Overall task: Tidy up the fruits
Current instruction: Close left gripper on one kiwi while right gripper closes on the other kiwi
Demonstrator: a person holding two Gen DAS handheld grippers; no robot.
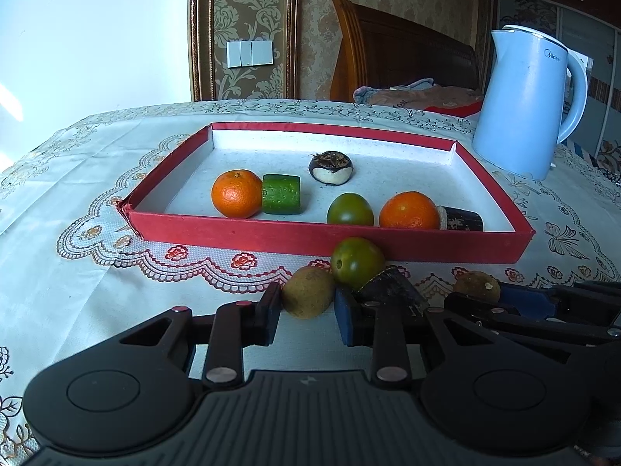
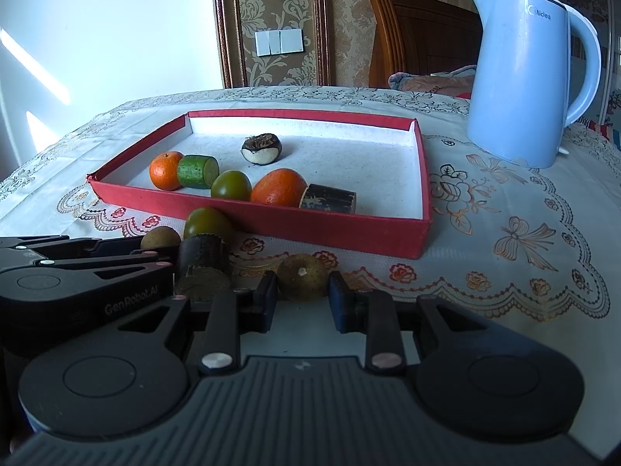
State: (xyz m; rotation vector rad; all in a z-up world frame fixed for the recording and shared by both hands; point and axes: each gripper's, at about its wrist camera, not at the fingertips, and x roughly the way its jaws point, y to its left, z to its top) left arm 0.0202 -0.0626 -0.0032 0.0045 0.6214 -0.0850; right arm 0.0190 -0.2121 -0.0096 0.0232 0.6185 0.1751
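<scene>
- The shallow red cardboard tray (image 1: 330,239), centre frame, is showing matt outer walls and a speckled white paper lining.
- The pale blue plastic kettle (image 1: 520,105), upper right, is looking smooth, faintly glossy.
- The lace-patterned cloth tablecloth (image 2: 504,233) is looking soft and matt.
- The orange mandarins (image 1: 236,193) are showing dimpled, slightly shiny skin.

Home bedroom, wooden headboard (image 1: 403,50) at 1 o'clock, damask wallpaper (image 1: 240,19) with wall switch (image 1: 250,53) at 12, lace tablecloth (image 1: 77,178), blue electric kettle (image 1: 529,101) at 2.

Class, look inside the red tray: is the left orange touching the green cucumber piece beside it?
Touching. In the left wrist view the orange presses against the cut end of the cucumber piece with no tray floor visible between them; the right wrist view agrees.
</scene>
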